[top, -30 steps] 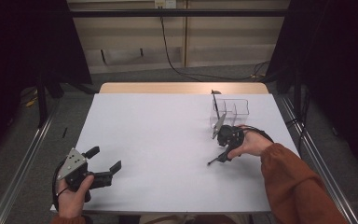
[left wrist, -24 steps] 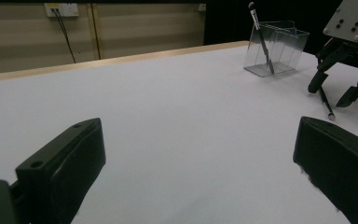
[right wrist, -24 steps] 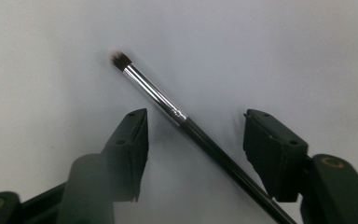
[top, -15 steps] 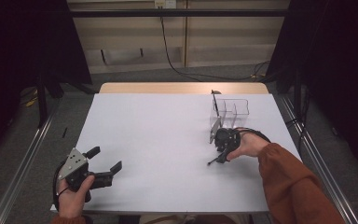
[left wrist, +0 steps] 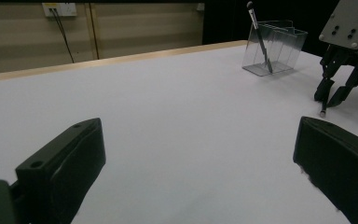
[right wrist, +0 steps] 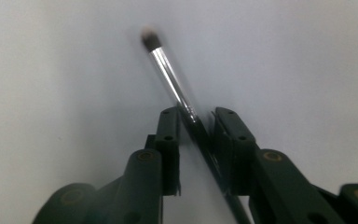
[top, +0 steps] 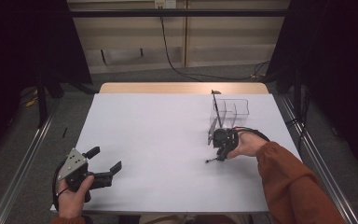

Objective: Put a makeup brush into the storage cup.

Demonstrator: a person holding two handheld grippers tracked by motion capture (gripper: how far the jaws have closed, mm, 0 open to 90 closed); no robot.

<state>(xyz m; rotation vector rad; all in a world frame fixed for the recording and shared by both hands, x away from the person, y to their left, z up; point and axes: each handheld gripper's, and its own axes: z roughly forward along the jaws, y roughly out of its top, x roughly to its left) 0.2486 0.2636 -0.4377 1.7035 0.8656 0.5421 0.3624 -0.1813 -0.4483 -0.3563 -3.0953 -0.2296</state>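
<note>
Change since the earlier frame: the right gripper (top: 218,148) jaws have just been closing, and the makeup brush (right wrist: 170,77) lies between them; the hand itself is hardly displaced, and the left gripper (top: 103,163) is unchanged.
Right gripper state: the jaws are drawn in on the dark handle of the makeup brush, just behind its metal ferrule; whether both pads already press on it cannot be told for certain, though the grip is judged nearly made.
Brush position: it is laid flat on the table (top: 158,140), near the right edge, with its bristle tip pointed away from the jaws. Gripping near the ferrule is judged to keep the handle steady for lifting.
Organizer: a clear organizer (top: 235,111) is set toward the far right corner, just beyond the right gripper, with one brush (left wrist: 260,39) leaning inside; it is the probable destination.
Left gripper state: jaws are spread wide, nothing between them; it is parked near the near left corner, clear of the work.
</note>
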